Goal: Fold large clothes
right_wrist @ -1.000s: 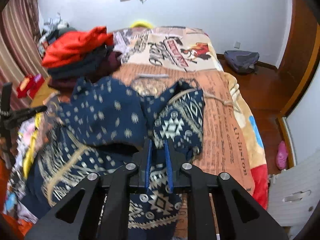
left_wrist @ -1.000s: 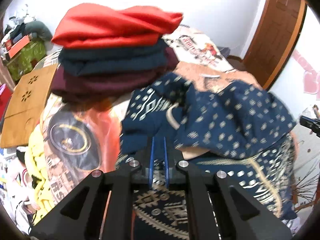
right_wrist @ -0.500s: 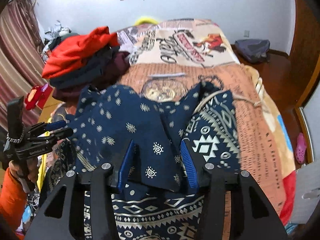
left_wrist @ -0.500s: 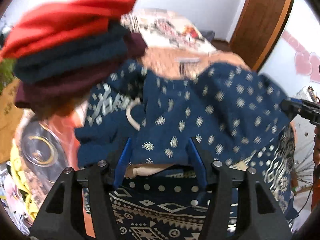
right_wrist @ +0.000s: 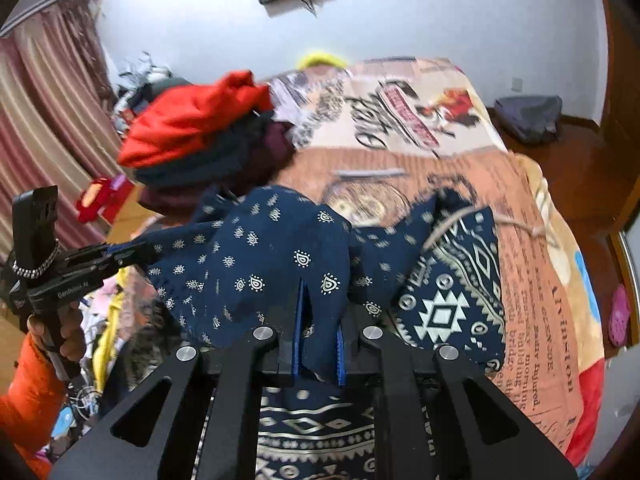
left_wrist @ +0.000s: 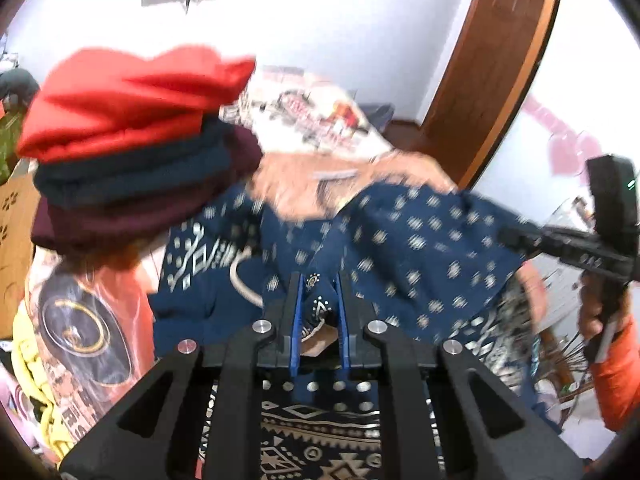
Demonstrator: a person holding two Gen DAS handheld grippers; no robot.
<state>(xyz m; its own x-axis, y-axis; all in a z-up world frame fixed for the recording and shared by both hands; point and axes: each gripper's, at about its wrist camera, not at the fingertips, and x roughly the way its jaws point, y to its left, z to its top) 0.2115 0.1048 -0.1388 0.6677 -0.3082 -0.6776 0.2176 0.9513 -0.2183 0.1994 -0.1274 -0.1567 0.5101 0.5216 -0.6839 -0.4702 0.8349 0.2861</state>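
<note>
A large navy garment [left_wrist: 420, 240] with pale dots and geometric borders lies bunched on the orange printed blanket [right_wrist: 532, 280] of a bed. My left gripper [left_wrist: 318, 280] has its jaws closing, and its blue pads pinch a fold of that garment. In the right wrist view the same navy garment [right_wrist: 248, 264] is stretched leftward to the left gripper [right_wrist: 120, 252], held by a hand in an orange sleeve. My right gripper [right_wrist: 320, 300] is also closing, with a fold of the cloth pinched between its pads. It shows at the right in the left wrist view as the right gripper [left_wrist: 508, 234].
A stack of folded clothes [left_wrist: 132, 152], red on top of dark blue and maroon, stands on the bed's left side next to the garment. A wooden door [left_wrist: 500, 60] is at the right. A grey bag [right_wrist: 528, 118] lies on the floor beyond the bed. Curtains [right_wrist: 48, 120] hang left.
Both grippers opened wide half a second ago over the dotted fabric and have now closed on folds of it. The cloth between them is raised and pulled taut.
</note>
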